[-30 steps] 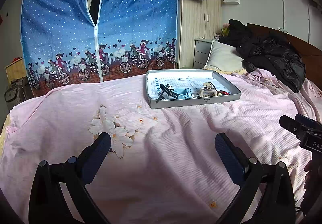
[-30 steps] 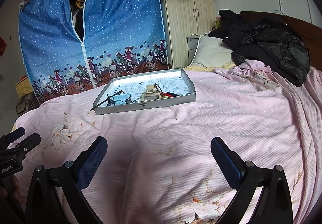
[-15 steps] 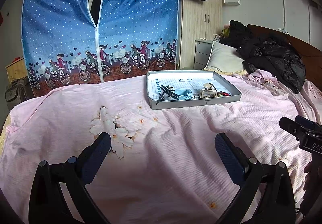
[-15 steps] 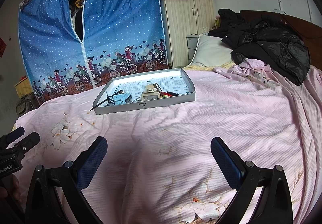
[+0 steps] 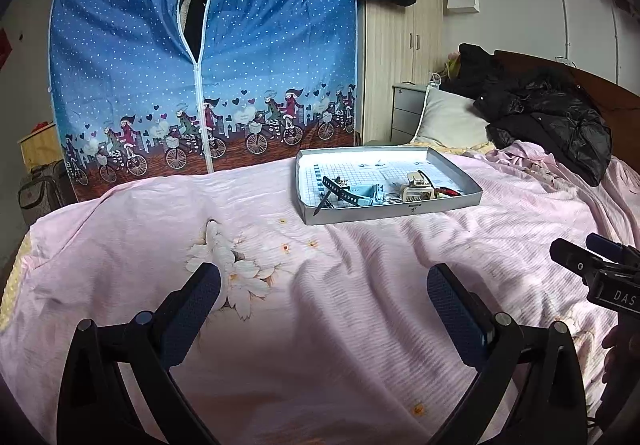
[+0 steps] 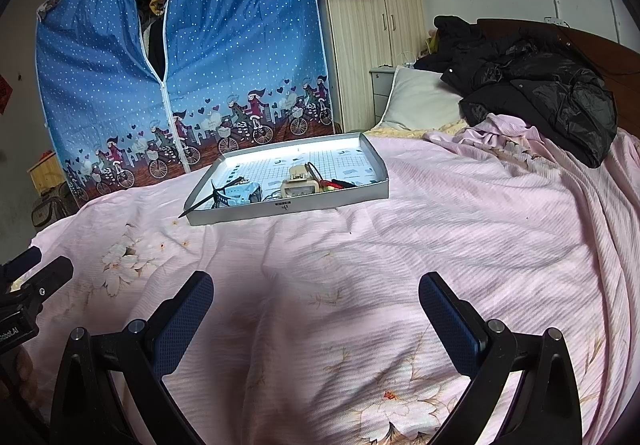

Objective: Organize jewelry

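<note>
A shallow grey tray (image 5: pixel 400 207) (image 6: pixel 344 201) lies on the pink bedspread, well ahead of both grippers. In it sit a light blue watch with a dark strap (image 5: pixel 360 196) (image 6: pixel 240 193), a small cream box-like piece (image 5: pixel 418 189) (image 6: pixel 299 185) and red and dark small items (image 5: pixel 448 192) (image 6: pixel 340 185). My left gripper (image 5: pixel 323 285) is open over the bedspread near a flower print, nothing between its fingers. My right gripper (image 6: pixel 316 293) is open too and holds nothing. Each gripper shows at the edge of the other's view.
A blue zip wardrobe (image 5: pixel 200 65) and a wooden cupboard (image 5: pixel 400 65) stand behind the bed. A pillow (image 5: pixel 452 121) and black jackets (image 5: pixel 552 117) lie at the bed's head, right of the tray. Bare pink bedspread (image 6: pixel 460 225) spreads between grippers and tray.
Both views have shifted only slightly; the tray sits a touch lower in the left wrist view. Both grippers stay open.
</note>
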